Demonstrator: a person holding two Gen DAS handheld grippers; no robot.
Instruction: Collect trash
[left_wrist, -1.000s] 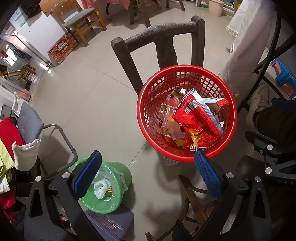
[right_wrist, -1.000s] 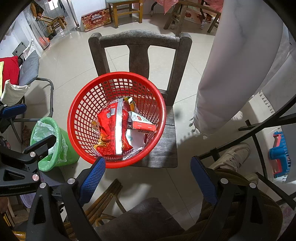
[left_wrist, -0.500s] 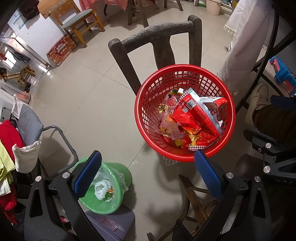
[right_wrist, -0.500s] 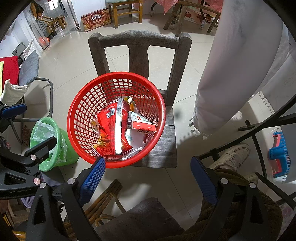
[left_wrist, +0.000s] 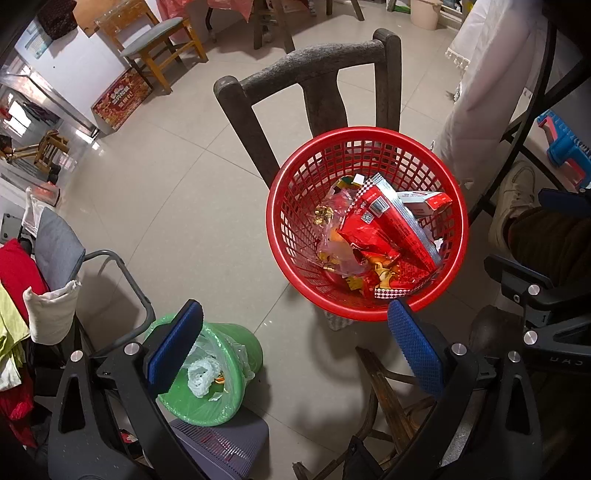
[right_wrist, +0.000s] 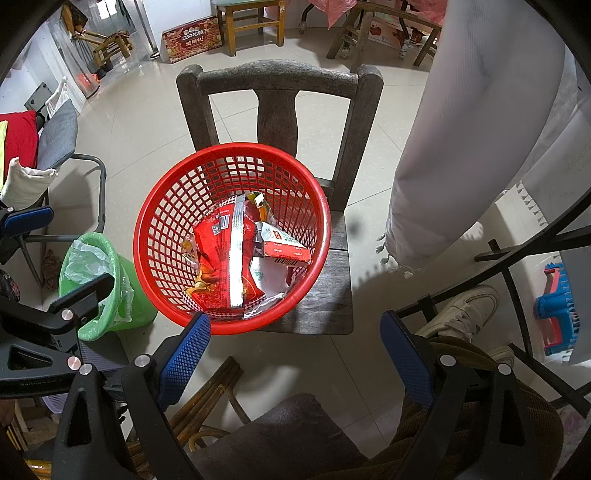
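Left wrist view: left gripper (left_wrist: 291, 339) is spread wide w/ nothing between its blue ribbed pads (left_wrist: 173, 347), hanging above the floor. Red basket (left_wrist: 295, 229), rigid plastic lattice w/ a round rim, sits ahead and to the right on a dark wooden chair (left_wrist: 306, 70). Inside: a glossy red snack bag (left_wrist: 384, 229), crinkly clear film w/ gold wrappers (left_wrist: 328, 229), a small red-white carton (left_wrist: 424, 201). Green bin (left_wrist: 236, 347), lined w/ a thin translucent bag, stands on the tiled floor (left_wrist: 166, 206) low left, just under the left pad, some white crumpled waste in it.

Right wrist view: right gripper (right_wrist: 295, 354) likewise fully apart, empty, nearly centred below the basket (right_wrist: 162, 229). Basket rests on the chair seat (right_wrist: 325, 295), rim overhanging the front edge. Snack bag (right_wrist: 221, 266) lies flat on top, carton (right_wrist: 284, 251) beside it, white paper (right_wrist: 266, 277) below. Bin (right_wrist: 122, 295) stands just left of the chair.

Step, as I read it: approach, nothing grabbed yet. Next prob. calls for dropping one gripper into the basket and pinching the snack bag by an edge (slick foil, may slip or drag film along), then over to the bin.
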